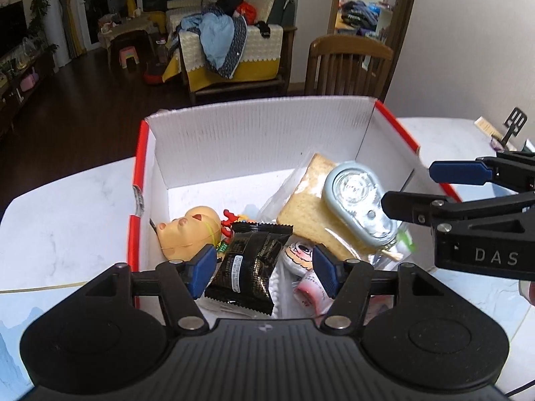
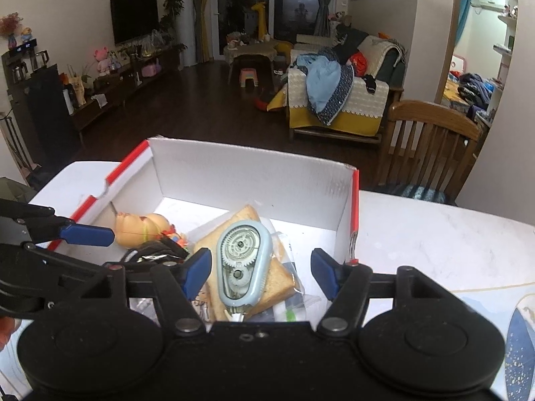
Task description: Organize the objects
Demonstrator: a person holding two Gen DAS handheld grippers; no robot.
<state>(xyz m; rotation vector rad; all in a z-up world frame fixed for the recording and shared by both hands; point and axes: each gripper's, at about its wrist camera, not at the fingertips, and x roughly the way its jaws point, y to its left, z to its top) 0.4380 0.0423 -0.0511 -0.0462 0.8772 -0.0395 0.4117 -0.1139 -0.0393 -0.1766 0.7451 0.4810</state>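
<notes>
A white cardboard box with red edges (image 1: 254, 133) (image 2: 247, 173) stands on the white table. Inside lie a pale blue correction tape (image 1: 357, 204) (image 2: 242, 260) on a wrapped slice of toast (image 1: 311, 214) (image 2: 277, 277), a black snack packet (image 1: 250, 264), a peach doll head (image 1: 190, 230) (image 2: 143, 229) and small pink-and-white packets (image 1: 301, 254). My left gripper (image 1: 264, 272) is open and empty over the near part of the box, above the black packet. My right gripper (image 2: 260, 274) is open and empty, its jaws either side of the correction tape, above it.
The white marble-pattern table (image 1: 67, 220) (image 2: 434, 244) extends on both sides of the box. A wooden chair (image 1: 347, 67) (image 2: 431, 143) stands behind the table. A small brush and a black clip (image 1: 515, 123) lie at the far right.
</notes>
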